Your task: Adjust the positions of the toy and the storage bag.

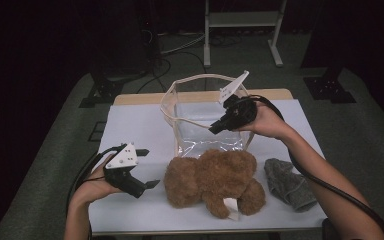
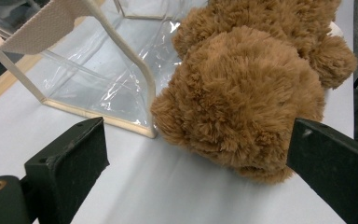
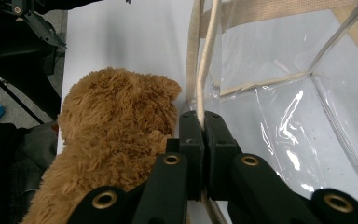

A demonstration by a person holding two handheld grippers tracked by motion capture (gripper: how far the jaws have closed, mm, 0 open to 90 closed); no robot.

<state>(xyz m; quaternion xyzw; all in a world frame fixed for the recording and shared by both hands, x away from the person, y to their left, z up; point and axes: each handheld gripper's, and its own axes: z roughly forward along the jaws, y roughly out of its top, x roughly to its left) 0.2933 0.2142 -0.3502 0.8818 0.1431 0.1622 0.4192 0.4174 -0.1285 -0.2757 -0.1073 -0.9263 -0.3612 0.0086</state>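
Note:
A brown teddy bear (image 1: 212, 181) lies on the white table top (image 1: 135, 127), just in front of a clear plastic bag (image 1: 205, 115) with beige trim. My right gripper (image 1: 214, 128) is shut on the bag's beige rim cord (image 3: 205, 70), holding the near edge up; the bear (image 3: 116, 135) lies beside its jaws. Left of the bear, my left gripper (image 1: 147, 167) stands open and holds nothing. In the left gripper view the bear (image 2: 247, 88) sits between and beyond the two black jaws, untouched, with the bag (image 2: 93, 70) behind it.
A grey cloth (image 1: 290, 182) lies at the right of the bear near the table's front edge. A pale wooden strip (image 1: 140, 98) runs along the far edge. Cables and a metal stand (image 1: 242, 30) are on the floor beyond.

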